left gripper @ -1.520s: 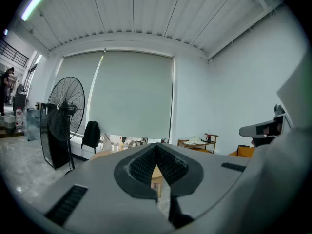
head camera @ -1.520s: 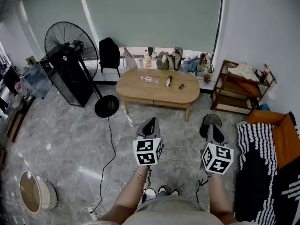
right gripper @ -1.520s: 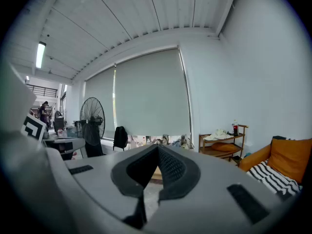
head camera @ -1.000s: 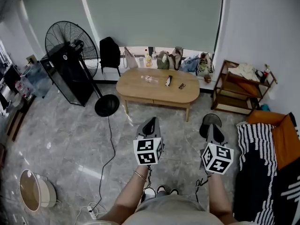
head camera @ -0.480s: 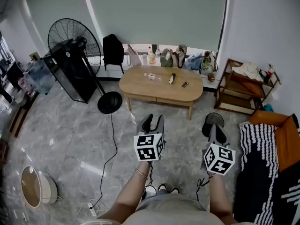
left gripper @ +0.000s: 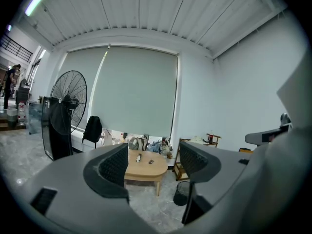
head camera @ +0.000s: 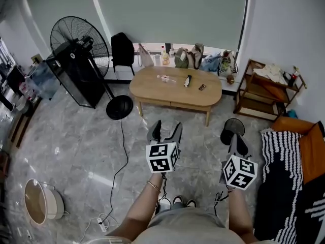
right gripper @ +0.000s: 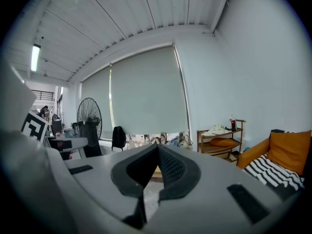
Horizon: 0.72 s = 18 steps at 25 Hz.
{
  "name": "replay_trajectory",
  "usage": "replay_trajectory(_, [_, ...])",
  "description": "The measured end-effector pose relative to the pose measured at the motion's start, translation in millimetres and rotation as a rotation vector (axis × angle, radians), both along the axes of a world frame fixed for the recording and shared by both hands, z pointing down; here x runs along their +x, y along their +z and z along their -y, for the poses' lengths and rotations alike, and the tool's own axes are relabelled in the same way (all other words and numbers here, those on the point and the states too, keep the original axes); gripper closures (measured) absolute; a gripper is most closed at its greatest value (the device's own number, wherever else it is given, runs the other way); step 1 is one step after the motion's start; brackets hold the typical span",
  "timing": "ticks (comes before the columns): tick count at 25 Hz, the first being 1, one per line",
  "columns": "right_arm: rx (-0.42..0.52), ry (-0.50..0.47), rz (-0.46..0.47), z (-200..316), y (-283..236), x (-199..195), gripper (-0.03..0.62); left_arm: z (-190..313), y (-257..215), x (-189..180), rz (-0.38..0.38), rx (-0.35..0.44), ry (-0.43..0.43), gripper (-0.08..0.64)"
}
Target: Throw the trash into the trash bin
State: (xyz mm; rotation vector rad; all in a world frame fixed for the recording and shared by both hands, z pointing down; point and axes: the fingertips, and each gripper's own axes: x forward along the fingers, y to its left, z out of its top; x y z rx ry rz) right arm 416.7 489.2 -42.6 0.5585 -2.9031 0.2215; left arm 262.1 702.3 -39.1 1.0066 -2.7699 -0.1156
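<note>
A grey marble floor (head camera: 76,151) fills the room, with one oval wooden table (head camera: 172,96) at 12 o'clock under a drawn blind. Three small bits of trash lie on the tabletop: a pale crumpled piece (head camera: 163,78), a dark piece (head camera: 187,81) at its 3 o'clock, and a smaller dark piece (head camera: 202,87) further toward 3 o'clock. Any print on them is too small to read.

One black mesh trash bin (head camera: 232,130) stands on the floor at the table's 4 o'clock, just at 12 o'clock of the right gripper (head camera: 236,142), whose jaws are pressed together. The left gripper (head camera: 166,130) has just been opening its jaws, which stand wide with nothing between them. One standing fan (head camera: 76,39) is at 10 o'clock. Each of the two grippers bears one cube with black-and-white square markers.
</note>
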Motion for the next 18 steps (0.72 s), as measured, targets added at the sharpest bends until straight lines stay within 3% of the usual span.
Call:
replay_trajectory(12, [-0.042,0.057,-0.048,-2.6,33.2,-30.6,0.584,-11.8,29.5,-50.1,-0.042,-0.044,0.017,0.242])
replay_trajectory(18, [-0.051,0.079,-0.05,36.1,43.1,-88.7,0.585,15.0,36.8,-113.7,-0.035,-0.062,-0.003,0.242])
